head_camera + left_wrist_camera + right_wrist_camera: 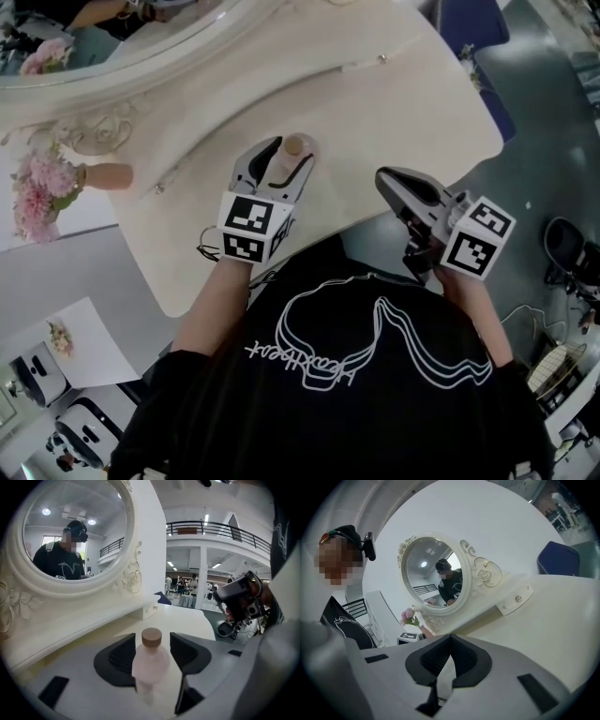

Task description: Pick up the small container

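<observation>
Cream vanity tabletop [394, 112], with an ornate white-framed round mirror [141, 37] along its back edge at the upper left of the head view.

Small translucent pale-pink plastic bottle with a tan cap [151, 660] stands upright on the table, centre of the frame, between the jaws of the left gripper [292, 155]. Jaws are apart, one pad on each side. Clear gaps show at cap level, and I see no squeeze on the body.

Right gripper [450, 637]: jaws together, nothing between them, held out beyond the table's near edge at right of centre.

Handling, my judgement: the bottle looks light, smooth and rather slippery, thin-walled but not fragile, and easily tipped. Best hold is across the wide body below the shoulder, not on the narrow cap, closing gently
</observation>
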{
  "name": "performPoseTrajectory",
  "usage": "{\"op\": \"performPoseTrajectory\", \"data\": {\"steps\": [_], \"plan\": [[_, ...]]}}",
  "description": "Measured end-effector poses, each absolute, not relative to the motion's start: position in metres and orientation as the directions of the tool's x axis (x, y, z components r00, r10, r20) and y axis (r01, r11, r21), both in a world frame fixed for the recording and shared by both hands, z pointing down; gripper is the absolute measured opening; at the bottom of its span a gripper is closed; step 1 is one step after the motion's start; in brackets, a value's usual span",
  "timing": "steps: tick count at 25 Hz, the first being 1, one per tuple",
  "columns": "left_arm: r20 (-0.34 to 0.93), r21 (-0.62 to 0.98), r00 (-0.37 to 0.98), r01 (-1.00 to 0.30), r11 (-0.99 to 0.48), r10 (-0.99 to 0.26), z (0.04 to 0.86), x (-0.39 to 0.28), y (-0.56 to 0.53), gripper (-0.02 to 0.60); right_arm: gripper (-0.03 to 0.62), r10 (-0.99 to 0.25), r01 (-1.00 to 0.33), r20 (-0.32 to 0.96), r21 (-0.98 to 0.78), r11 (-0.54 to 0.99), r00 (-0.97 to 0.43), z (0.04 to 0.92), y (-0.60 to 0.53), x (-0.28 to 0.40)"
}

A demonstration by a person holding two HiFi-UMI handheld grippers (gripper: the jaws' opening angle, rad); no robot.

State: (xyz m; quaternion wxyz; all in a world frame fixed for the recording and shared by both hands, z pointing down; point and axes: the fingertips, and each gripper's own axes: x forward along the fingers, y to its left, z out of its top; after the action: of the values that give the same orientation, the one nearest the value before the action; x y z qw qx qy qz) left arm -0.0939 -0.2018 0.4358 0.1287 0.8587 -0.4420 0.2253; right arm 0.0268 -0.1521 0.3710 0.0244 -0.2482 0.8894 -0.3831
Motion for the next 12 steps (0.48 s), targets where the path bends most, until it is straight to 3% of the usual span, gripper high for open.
{"op": "performPoseTrajectory", "data": {"steps": [7,12], "plan": [[0.512,0.055,0.499,-0.831,-0.553,-0.699,0.4464,-0.0933,-0.2068,0.218,0.006,-0.446,-0.413,0.152,-0.706,0.575,-0.882,0.3764,-0.1533,0.0262],[0.503,0.04,0.51,-0.82,-0.57,-0.698,0.448,-0.0916,-0.2072,0.165,0.006,-0.447,-0.419,0.162,-0.708,0.569,-0.88,0.3809,-0.1523,0.0258]]}}
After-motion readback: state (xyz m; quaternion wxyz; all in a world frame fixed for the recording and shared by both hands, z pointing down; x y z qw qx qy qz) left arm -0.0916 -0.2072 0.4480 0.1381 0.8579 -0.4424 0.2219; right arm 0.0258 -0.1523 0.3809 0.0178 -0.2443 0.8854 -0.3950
